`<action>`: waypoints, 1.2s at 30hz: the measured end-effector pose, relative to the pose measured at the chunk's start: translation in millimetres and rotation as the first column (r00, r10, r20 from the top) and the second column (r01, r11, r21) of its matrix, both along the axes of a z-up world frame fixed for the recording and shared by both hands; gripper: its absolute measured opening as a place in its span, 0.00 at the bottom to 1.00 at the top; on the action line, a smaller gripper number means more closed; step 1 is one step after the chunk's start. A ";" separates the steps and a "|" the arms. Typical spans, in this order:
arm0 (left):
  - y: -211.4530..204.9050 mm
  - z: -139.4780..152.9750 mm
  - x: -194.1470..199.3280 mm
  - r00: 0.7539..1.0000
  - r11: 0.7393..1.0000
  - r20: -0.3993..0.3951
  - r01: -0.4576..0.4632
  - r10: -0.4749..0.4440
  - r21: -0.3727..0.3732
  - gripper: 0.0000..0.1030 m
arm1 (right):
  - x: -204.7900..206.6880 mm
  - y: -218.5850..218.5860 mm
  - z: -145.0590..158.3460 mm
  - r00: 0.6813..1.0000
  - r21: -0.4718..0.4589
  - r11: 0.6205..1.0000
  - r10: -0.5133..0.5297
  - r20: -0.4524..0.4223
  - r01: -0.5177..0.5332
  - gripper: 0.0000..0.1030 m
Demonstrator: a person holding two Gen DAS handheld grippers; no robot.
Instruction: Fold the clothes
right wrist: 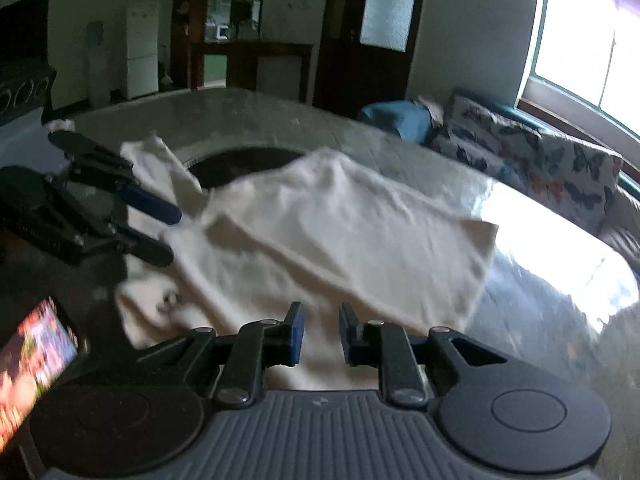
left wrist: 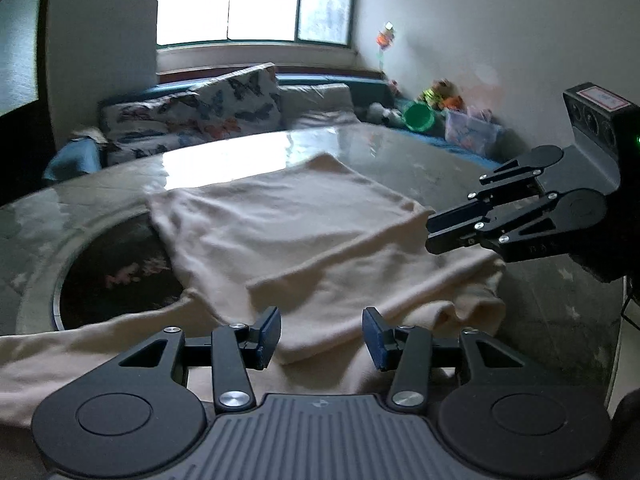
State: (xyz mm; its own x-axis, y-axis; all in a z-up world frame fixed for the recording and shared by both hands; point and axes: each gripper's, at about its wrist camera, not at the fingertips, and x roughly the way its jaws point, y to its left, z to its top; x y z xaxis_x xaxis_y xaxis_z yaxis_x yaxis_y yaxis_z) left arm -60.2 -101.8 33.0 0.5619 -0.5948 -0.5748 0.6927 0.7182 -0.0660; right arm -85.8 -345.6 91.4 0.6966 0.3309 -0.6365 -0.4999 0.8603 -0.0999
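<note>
The cream garment (left wrist: 288, 232) lies partly folded on the glossy stone table (left wrist: 420, 152), and everything else is placed from it. Its far edge ends short of the table's far rim, leaving a bare reflective strip beyond. On its left side the cloth overlaps a dark round inset (left wrist: 120, 272) sunk into the tabletop. A folded flap crosses its middle, and a rumpled corner bunches at its near right.

The left gripper (left wrist: 322, 334) sits over the garment's near edge, jaws apart with nothing between the pads. The right gripper (left wrist: 432, 230) comes in from the garment's right edge, its 2 fingers a narrow gap apart; in its own view (right wrist: 320, 336) the cloth shows through the gap and nothing is pinched.

Near the garment's near corner in the right wrist view lies a phone (right wrist: 32, 356) with a lit screen. Beyond the garment's far side stands a bench with butterfly-print cushions (left wrist: 200, 116) under a bright window (left wrist: 256, 0); toys and a green bucket (left wrist: 418, 117) sit to the far right.
</note>
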 end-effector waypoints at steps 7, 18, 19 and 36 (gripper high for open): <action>46.7 9.0 11.0 0.974 0.974 0.009 -0.228 0.228 -0.003 0.48 | 31.3 45.7 -7.0 0.998 -0.002 0.998 0.068 -0.010 -0.068 0.18; 122.3 2.1 27.4 0.818 0.819 -0.021 -0.574 0.574 -0.002 0.50 | 49.6 80.8 -15.4 0.993 0.052 0.992 0.116 -0.037 -0.114 0.17; 127.9 0.6 28.4 0.808 0.808 -0.030 -0.589 0.589 -0.005 0.50 | 49.5 83.3 -15.9 0.992 0.057 0.991 0.122 -0.038 -0.120 0.17; 173.7 -8.3 57.1 0.593 0.597 -0.112 -0.803 0.797 -0.002 0.51 | 28.6 78.8 -7.2 0.990 0.076 0.988 0.137 -0.015 -0.136 0.18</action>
